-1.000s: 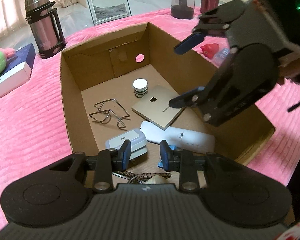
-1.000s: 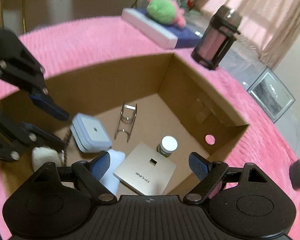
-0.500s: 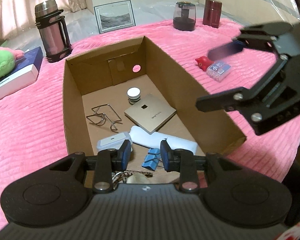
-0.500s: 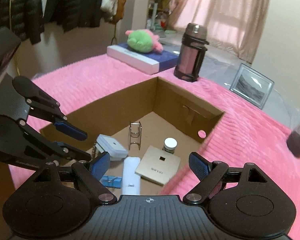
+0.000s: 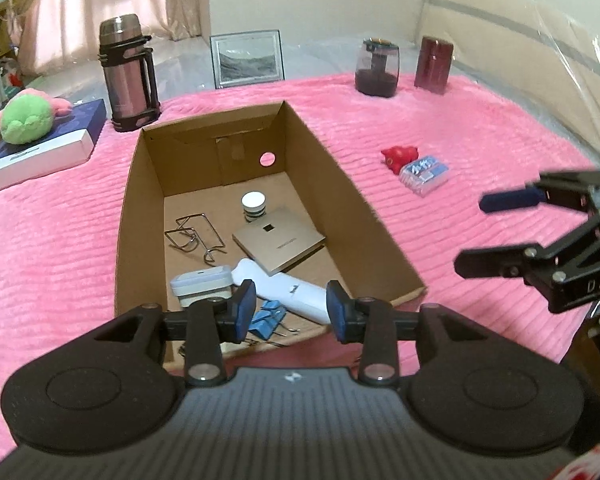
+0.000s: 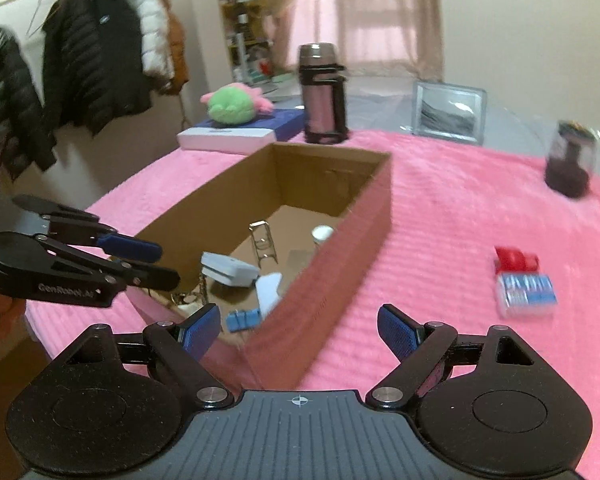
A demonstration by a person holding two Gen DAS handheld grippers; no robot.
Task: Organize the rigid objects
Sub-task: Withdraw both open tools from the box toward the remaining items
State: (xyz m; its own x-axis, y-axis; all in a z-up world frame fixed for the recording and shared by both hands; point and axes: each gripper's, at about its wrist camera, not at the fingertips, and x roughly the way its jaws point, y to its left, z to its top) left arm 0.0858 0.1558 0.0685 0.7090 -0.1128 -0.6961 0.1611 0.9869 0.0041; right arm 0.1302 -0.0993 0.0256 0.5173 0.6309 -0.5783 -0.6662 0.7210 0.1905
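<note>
Both grippers have pulled back from over the cardboard box (image 5: 340, 184) since a second ago. Right gripper (image 6: 300, 330) now sits over the pink blanket (image 5: 440, 128) beside the box, jaws wide apart, empty. Left gripper (image 5: 291, 310) hangs above the near end, jaws opening, gripping nothing. Only the right view shows the coats (image 6: 96, 64). Blue binder clips (image 5: 266, 316) lie in the box; red toy (image 5: 400, 156) and clear blue case (image 5: 424, 174) touch outside it.
</note>
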